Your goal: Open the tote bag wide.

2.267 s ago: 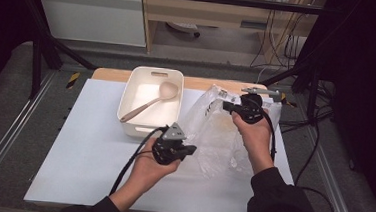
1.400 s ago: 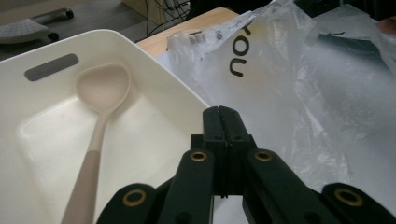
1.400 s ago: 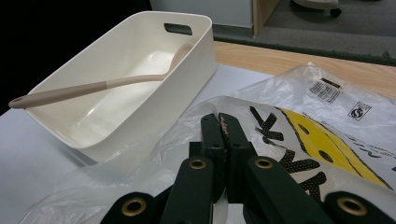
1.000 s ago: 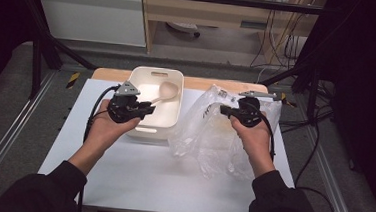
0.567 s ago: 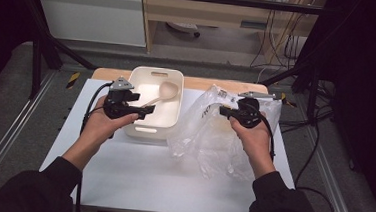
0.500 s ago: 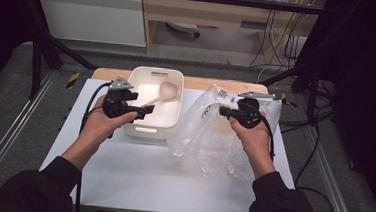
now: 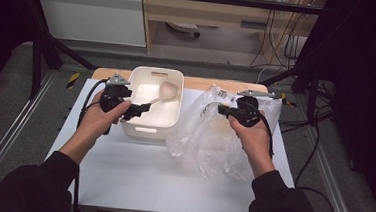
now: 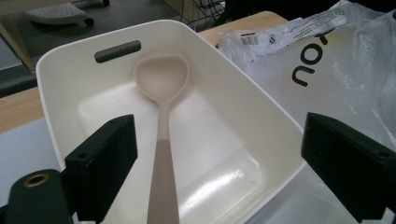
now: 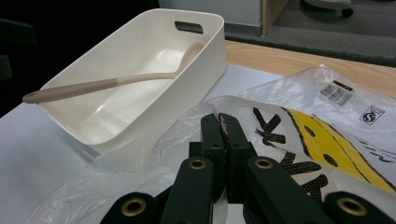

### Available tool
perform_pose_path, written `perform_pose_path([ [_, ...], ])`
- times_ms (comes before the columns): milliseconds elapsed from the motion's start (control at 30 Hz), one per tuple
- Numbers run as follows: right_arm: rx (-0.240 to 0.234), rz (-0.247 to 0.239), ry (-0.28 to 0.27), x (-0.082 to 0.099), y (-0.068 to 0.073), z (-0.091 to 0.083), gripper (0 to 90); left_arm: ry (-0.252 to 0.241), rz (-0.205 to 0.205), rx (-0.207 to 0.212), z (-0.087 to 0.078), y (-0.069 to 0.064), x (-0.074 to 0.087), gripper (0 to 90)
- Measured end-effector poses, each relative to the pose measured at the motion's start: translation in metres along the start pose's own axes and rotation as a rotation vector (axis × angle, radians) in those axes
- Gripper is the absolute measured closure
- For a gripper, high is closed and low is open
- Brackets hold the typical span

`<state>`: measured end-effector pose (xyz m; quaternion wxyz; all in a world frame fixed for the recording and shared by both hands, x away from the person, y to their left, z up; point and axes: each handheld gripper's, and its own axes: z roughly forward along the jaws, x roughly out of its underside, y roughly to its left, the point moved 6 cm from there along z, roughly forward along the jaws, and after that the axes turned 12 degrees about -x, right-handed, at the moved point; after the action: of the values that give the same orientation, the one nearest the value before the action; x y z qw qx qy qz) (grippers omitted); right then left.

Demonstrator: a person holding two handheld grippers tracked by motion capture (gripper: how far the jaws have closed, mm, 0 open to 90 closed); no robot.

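Cream-coloured plastic makes the tub point(image 7: 154, 101) that stands at the back of the white bench point(image 7: 136, 172), and a pale spoon point(image 8: 162, 135) lies inside it — the bowl of the spoon is near the far wall with the slot handle, and the handle end rests up on the near rim.

The person's left hand point(image 7: 97, 122) comes in from the lower left with the forearm stretched forward and holds the left hand-held gripper point(image 7: 134, 110) at the near left corner of the tub. This hand-held gripper points over the rim toward the spoon. Its jaws have just been opening and now they stand wide apart; in the left gripper view the spoon handle runs up between them, nearer the left jaw, and no pad touches it.

The right hand point(image 7: 249, 133) is raised above the clear plastic bag point(image 7: 209, 137), which lies crumpled just beside the tub on its right. The wrist is bent a little toward the tub, so the right hand-held gripper point(image 7: 222, 110) points left. In the right gripper view its jaws point(image 9: 223, 135) are pressed together — a fold of the bag film is pinched between them.
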<state>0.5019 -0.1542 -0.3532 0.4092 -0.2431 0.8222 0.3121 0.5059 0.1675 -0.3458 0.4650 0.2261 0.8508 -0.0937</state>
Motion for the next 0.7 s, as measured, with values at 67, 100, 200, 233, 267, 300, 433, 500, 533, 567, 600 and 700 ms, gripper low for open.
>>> perform_pose_path([
  [67,-0.001,-0.002,-0.003,-0.002,0.001,-0.001,90.0,0.000,0.001,-0.006,0.001,0.002,0.000,10.5],
  [100,-0.003,0.002,-0.004,-0.002,0.001,-0.001,90.0,0.002,0.000,-0.003,0.002,0.002,0.000,10.6],
  [200,-0.005,-0.002,-0.010,-0.005,0.002,-0.001,90.0,0.008,0.007,-0.002,0.004,0.003,0.001,10.6],
  [233,-0.007,-0.001,-0.011,-0.005,0.003,-0.001,90.0,0.006,0.006,-0.001,0.005,0.002,0.001,10.6],
  [267,-0.008,-0.005,-0.012,-0.006,0.003,-0.001,90.0,0.007,0.009,0.001,0.005,0.002,0.001,10.5],
  [300,-0.009,-0.002,-0.013,-0.006,0.003,-0.001,90.0,0.009,0.010,0.003,0.006,0.002,0.001,10.6],
  [433,-0.012,0.007,-0.017,-0.008,0.002,0.000,90.0,0.011,0.013,-0.001,0.009,0.002,0.001,10.6],
  [500,-0.011,0.002,-0.015,-0.008,0.002,0.001,90.0,0.008,0.007,-0.009,0.010,0.003,0.001,10.9],
  [533,-0.011,0.002,-0.014,-0.008,0.002,0.001,90.0,0.010,0.006,-0.007,0.010,0.004,0.001,11.0],
  [567,-0.011,0.003,-0.013,-0.008,0.002,0.001,90.0,0.014,0.009,-0.005,0.011,0.004,0.001,11.0],
  [600,-0.012,0.004,-0.013,-0.008,0.002,0.001,90.0,0.015,0.008,-0.002,0.011,0.004,0.002,11.0],
  [700,-0.011,0.004,-0.009,-0.007,0.002,0.003,90.0,0.021,0.010,0.004,0.013,0.003,0.002,11.0],
])
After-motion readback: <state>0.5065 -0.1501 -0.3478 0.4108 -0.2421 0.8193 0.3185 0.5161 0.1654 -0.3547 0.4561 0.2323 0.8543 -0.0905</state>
